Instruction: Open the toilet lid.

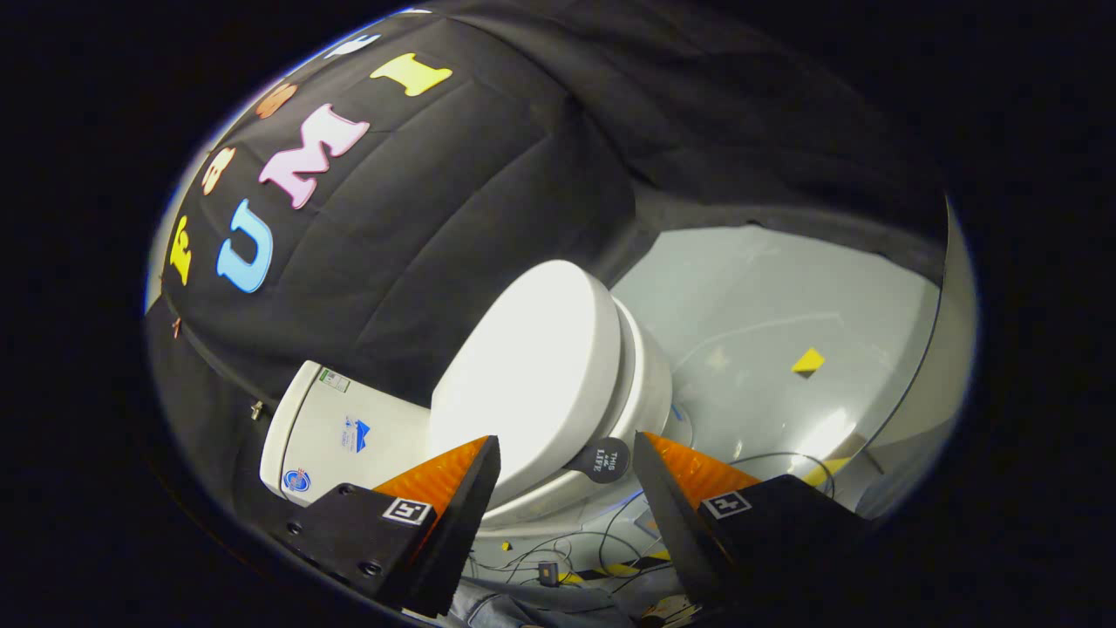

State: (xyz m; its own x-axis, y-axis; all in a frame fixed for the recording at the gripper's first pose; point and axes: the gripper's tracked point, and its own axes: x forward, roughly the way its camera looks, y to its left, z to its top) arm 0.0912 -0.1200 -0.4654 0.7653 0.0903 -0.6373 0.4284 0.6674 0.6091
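Observation:
A white toilet stands ahead of me, seen tilted. Its lid (523, 375) lies down flat on the seat and bowl (649, 392). A small dark round tab (602, 460) sticks out from the lid's side edge, just ahead of my fingers and between them. The cistern (336, 432) with stickers sits behind the lid, beyond my left finger. My gripper (567, 462) is open, its fingers wide apart with nothing pressed between them, close to the lid's edge but apart from it.
Black cloth forms the booth wall (418, 218) behind the toilet. Pale grey floor (767, 331) spreads beyond the bowl, with a yellow marker (808, 361) on it. Thin cables (602, 541) and striped tape lie on the floor below the fingers.

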